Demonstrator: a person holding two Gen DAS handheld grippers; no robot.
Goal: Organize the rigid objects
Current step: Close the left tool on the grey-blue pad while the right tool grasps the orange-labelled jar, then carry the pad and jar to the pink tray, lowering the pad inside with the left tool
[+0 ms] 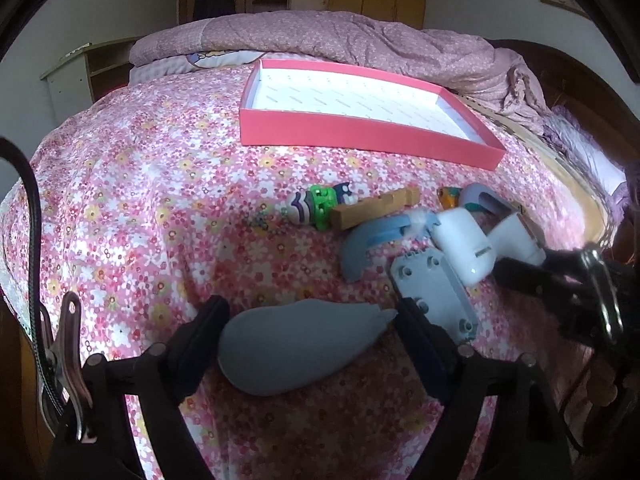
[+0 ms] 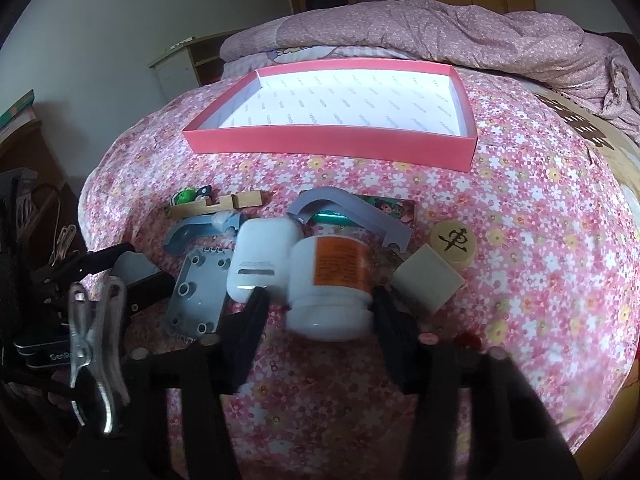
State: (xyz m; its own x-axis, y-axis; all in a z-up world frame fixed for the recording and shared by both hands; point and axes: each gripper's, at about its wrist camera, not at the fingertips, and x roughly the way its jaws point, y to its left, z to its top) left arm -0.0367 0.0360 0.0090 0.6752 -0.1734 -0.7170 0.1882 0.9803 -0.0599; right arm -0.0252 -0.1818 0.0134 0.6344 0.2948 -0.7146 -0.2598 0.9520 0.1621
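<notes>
Right tongs [image 2: 318,312] flank blurred white jar [image 2: 328,280].

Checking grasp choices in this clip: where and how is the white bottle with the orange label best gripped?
Across its round body near the cap end, coming from the near side along its length. The white bottle lies on its side, cap end toward the camera; the white case crowds its left and the beige block its right. The right gripper straddles that end.

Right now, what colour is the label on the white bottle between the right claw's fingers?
Orange with dark print, on the white bottle; the right wrist view shows it best.
</notes>
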